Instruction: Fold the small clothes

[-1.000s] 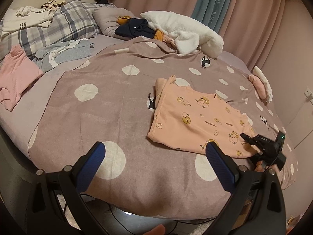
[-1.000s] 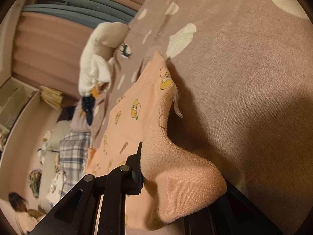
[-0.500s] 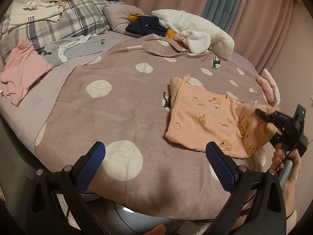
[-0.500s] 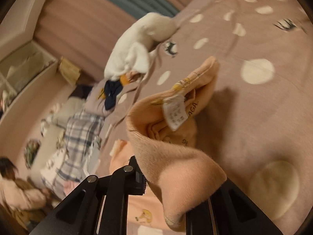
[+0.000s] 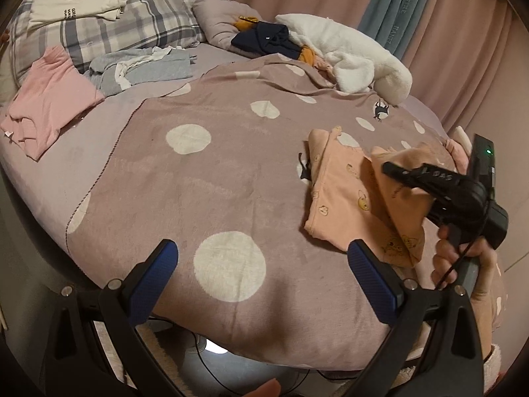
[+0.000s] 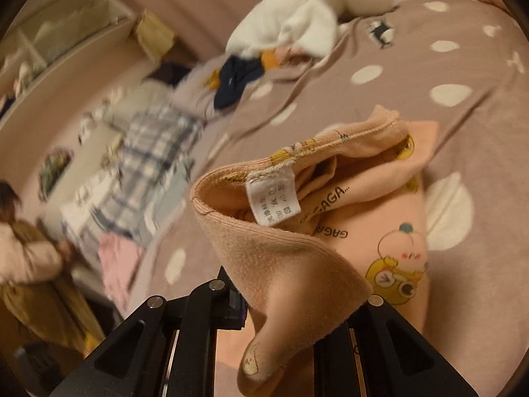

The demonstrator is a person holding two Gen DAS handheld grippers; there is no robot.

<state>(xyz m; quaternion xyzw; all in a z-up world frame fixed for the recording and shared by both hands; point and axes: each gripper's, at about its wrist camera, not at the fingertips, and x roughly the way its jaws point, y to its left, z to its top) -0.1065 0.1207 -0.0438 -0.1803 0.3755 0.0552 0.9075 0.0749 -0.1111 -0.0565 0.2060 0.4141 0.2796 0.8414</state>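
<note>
A small peach garment with cartoon prints (image 5: 344,195) lies on the right side of a mauve polka-dot blanket (image 5: 205,178). My right gripper (image 5: 390,168) is shut on its waistband edge and holds that end lifted and folded over toward the left. In the right wrist view the peach garment (image 6: 297,258) hangs from between the fingers, with a white care label (image 6: 272,198) showing. My left gripper (image 5: 261,271) is open and empty, low at the blanket's near edge, left of the garment.
A white fluffy garment (image 5: 350,56) and a navy one (image 5: 264,41) lie at the far side. A pink top (image 5: 49,99), grey clothes (image 5: 145,69) and a plaid pillow (image 5: 132,26) are at the left. Curtains (image 5: 429,16) hang behind.
My right gripper has lifted the garment's right end off the blanket and carried it up and leftward over the rest. My left gripper stayed open.
</note>
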